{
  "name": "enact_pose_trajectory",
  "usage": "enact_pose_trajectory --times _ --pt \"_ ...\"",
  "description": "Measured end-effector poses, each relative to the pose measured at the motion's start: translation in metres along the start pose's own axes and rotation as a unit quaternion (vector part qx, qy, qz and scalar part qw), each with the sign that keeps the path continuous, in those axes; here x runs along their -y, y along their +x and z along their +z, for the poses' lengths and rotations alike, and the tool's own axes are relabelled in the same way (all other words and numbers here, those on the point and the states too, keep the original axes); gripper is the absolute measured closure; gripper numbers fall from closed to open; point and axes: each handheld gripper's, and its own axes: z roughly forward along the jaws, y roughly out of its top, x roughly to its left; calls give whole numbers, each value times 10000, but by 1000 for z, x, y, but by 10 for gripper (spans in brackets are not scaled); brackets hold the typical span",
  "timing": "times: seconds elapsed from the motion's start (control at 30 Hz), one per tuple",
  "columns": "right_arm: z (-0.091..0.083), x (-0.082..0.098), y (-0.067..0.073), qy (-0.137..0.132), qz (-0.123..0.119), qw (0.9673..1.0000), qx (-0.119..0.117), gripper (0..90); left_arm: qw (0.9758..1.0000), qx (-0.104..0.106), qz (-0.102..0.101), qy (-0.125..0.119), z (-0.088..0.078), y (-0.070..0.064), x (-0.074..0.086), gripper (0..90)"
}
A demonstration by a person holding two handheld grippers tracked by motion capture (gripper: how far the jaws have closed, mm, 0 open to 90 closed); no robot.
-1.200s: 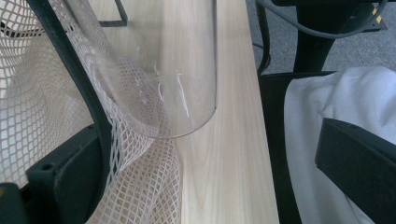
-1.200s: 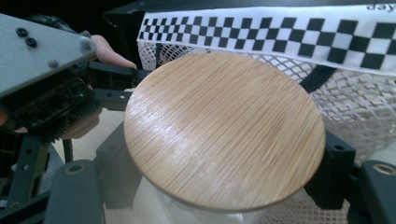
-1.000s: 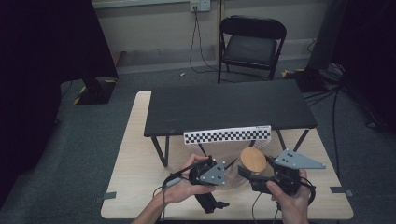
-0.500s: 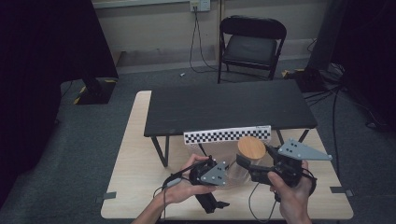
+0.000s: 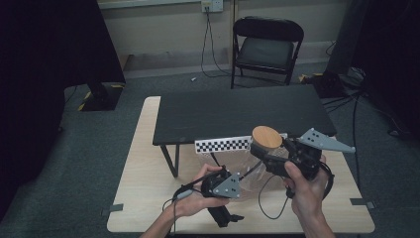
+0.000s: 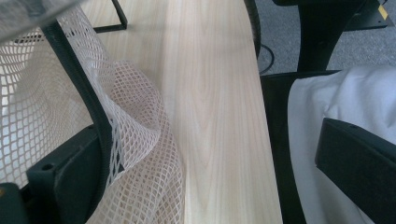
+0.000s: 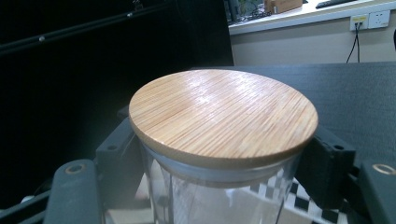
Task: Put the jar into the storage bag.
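Pale wood tabletop (image 5: 148,178) runs under my work, with a low black table (image 5: 237,111) standing on it. My right gripper (image 5: 263,151) has its jaws clamped on the glass jar (image 7: 210,196) just under its round bamboo lid (image 7: 223,114), one black jaw on each side of the neck, and the jar hangs above the tabletop. My left gripper (image 5: 225,215) sits low near the front edge; its jaws stand wide, yet one of them threads through the white mesh bag (image 6: 140,154), hooking it rather than pinching it. The mesh slumps beside that jaw, so the mouth is not clearly open. I judge the step is bagging the jar. To do it well, I should lift and spread the mesh first, keep the jar upright, and lower it slowly, since smooth glass could slip.
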Motion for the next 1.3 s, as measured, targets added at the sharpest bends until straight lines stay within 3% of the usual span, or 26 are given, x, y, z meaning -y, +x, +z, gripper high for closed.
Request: enact_pose_trajectory --times 0.53,0.8,1.03,1.2,1.3 --pt "30 0 -3 -60 222 9997 -11 262 9993 164 27 -320 -5 -1 -1 5" --pt "32 12 -10 41 120 9999 72 262 9991 213 21 -364 -6 -1 -1 5" --pt "30 25 -9 273 -194 9991 264 262 9991 213 12 -354 -6 -1 -1 5" --pt "26 32 1 537 -615 9960 367 262 9992 208 -9 -354 -5 0 -1 5" --pt "26 36 1 622 -679 9950 395 262 9993 189 -33 -336 -4 -1 -1 5"
